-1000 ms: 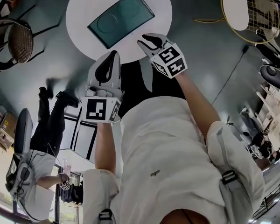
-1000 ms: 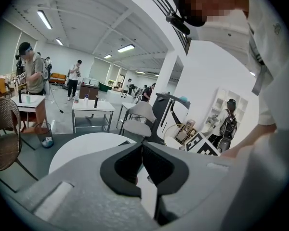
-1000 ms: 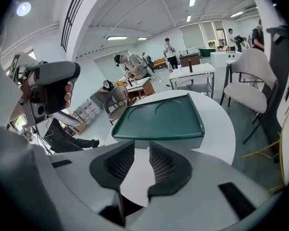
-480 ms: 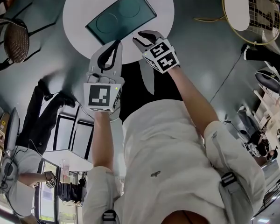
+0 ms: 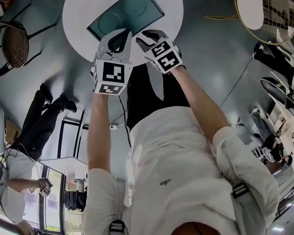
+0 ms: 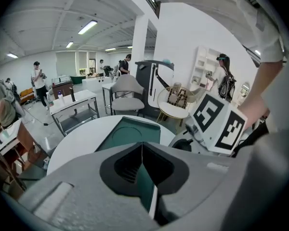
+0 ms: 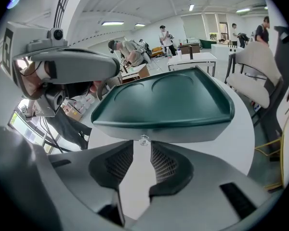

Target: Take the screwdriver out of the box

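Head view: the box (image 5: 125,17), dark green with its lid down, lies on a round table (image 5: 81,6). The left gripper (image 5: 118,35) and right gripper (image 5: 145,35) hang side by side at the box's near edge, both pointing at it. No screwdriver shows; I judge it is inside the box. A wicker chair (image 5: 14,43) stands well left of the box and a wire chair (image 5: 264,9) well right. A bystander (image 5: 44,126) is left of the box, nearer the camera. None of these block the reach.

Left gripper view: the jaws are pressed together with nothing in them, aimed at the box's near corner. More tables, a chair and people stand beyond the box, well apart from it.

Right gripper view: the jaws are apart and opening, with nothing held. A small clear knob (image 7: 144,139) on the box's front wall sits just ahead of the gap, in line with it, and the pads do not touch it. The step in hand looks like opening the box. To do it well, keep the gap centred on the knob, ease in until the pads flank it, then close firmly. The left gripper could steady the box, which may slide on the smooth table. It sits close to the box's left corner and could foul the lid.
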The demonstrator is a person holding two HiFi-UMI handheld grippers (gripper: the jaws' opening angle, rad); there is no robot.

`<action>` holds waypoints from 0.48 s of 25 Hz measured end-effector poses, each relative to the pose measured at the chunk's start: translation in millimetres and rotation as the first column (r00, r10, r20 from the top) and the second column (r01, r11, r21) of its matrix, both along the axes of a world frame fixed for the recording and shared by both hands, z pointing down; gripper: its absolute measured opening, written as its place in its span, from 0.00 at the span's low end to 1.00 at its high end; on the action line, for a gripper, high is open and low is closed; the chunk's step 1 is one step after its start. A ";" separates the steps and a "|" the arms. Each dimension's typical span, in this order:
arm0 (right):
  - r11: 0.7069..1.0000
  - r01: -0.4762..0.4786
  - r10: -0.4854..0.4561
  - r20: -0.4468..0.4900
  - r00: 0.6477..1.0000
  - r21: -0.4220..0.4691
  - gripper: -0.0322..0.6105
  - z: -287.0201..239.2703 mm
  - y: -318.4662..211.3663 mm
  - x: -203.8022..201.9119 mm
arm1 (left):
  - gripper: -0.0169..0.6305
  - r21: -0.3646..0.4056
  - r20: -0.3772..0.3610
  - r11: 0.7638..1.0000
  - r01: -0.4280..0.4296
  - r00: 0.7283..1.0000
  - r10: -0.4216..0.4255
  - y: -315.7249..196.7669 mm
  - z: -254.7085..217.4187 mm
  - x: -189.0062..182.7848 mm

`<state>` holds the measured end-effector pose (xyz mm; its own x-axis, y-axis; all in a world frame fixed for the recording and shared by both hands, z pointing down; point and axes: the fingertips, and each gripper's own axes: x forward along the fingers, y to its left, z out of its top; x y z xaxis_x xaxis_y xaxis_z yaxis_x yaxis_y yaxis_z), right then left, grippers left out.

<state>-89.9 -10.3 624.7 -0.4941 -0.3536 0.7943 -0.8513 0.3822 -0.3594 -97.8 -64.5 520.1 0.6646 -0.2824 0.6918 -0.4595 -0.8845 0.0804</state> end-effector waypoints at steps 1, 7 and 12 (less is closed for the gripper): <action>1.000 -0.003 0.003 -0.001 1.000 -0.007 0.24 2.5 0.2 0.1 | 0.05 -0.005 0.029 1.000 -0.012 1.000 0.012 -1.6 7.1 1.5; 0.999 -0.038 0.038 -0.011 0.999 -0.022 0.24 9.6 -1.0 2.0 | 0.05 -0.021 0.167 0.998 -0.054 0.984 0.057 -12.6 34.6 8.5; 0.998 -0.052 0.053 0.002 0.999 -0.034 0.23 15.3 -4.8 -2.0 | 0.05 -0.044 0.235 0.997 -0.068 0.969 0.076 -19.5 53.6 10.8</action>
<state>-91.8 -15.1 640.0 -0.4777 -0.3522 0.8048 -0.8689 0.3247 -0.3737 -87.0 -84.0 573.6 0.4987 -0.2123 0.8404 -0.4043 -0.9146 0.0089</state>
